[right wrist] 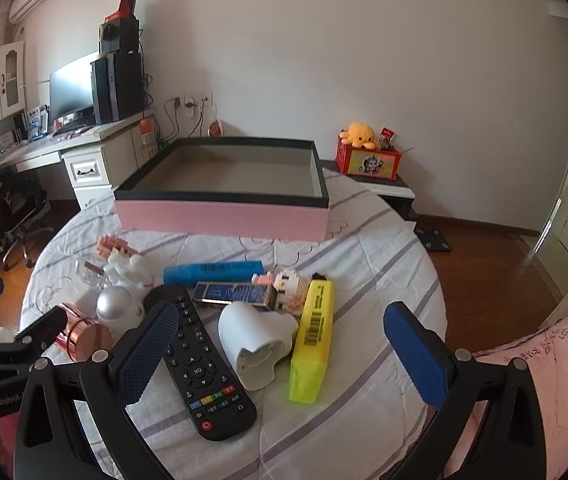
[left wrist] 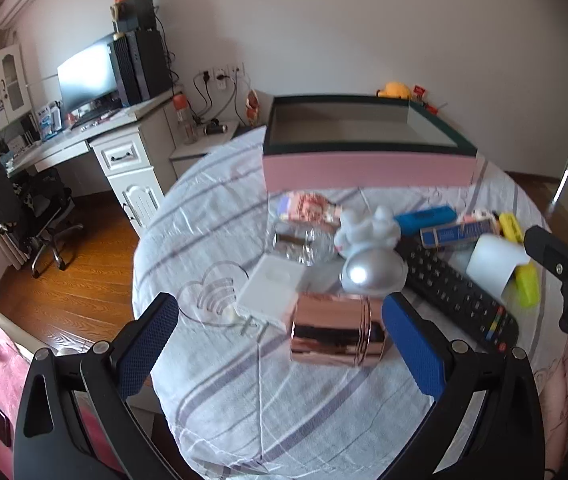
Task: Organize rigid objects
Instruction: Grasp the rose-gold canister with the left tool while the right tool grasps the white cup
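A pink box (left wrist: 363, 168) (right wrist: 224, 218) with a dark rim stands open and empty at the far side of the round table. My left gripper (left wrist: 280, 340) is open, its blue pads on either side of a shiny rose-gold cylinder (left wrist: 337, 330) (right wrist: 84, 336) lying on the cloth. My right gripper (right wrist: 282, 354) is open above a black remote (right wrist: 204, 368), a white cup-shaped piece (right wrist: 254, 344) and a yellow highlighter (right wrist: 311, 344). Further back lie a silver dome (left wrist: 371, 274) (right wrist: 118, 304), a blue marker (right wrist: 212, 270) and a blue-and-gold box (right wrist: 232, 293).
A flat white box (left wrist: 272, 288), a clear glass piece (right wrist: 92, 274), a white figure (right wrist: 130, 268) and brick figures (right wrist: 289, 284) also lie on the striped cloth (right wrist: 383, 300). A desk with monitor (right wrist: 70, 92) stands left, a red toy box (right wrist: 367, 160) behind, pink bedding (right wrist: 531, 364) at the right.
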`<control>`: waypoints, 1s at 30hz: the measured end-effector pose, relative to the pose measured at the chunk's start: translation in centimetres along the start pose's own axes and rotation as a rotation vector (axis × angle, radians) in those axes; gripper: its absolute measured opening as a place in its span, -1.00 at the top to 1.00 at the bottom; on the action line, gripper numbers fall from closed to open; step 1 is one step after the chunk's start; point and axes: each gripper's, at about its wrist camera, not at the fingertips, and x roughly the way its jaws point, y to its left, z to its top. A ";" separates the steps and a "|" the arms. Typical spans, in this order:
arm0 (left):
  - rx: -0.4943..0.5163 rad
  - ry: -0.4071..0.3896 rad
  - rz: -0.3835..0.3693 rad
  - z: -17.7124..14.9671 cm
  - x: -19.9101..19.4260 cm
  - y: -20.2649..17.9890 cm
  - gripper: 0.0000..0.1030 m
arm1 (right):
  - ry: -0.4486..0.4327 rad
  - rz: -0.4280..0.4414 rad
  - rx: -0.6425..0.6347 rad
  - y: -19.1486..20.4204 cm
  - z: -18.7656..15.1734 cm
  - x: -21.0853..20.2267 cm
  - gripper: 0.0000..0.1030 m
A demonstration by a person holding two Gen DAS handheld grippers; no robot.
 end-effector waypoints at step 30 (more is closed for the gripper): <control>-0.050 0.099 -0.120 -1.9 5.4 0.4 -0.99 | 0.119 0.068 0.039 -1.6 -2.9 4.8 -1.00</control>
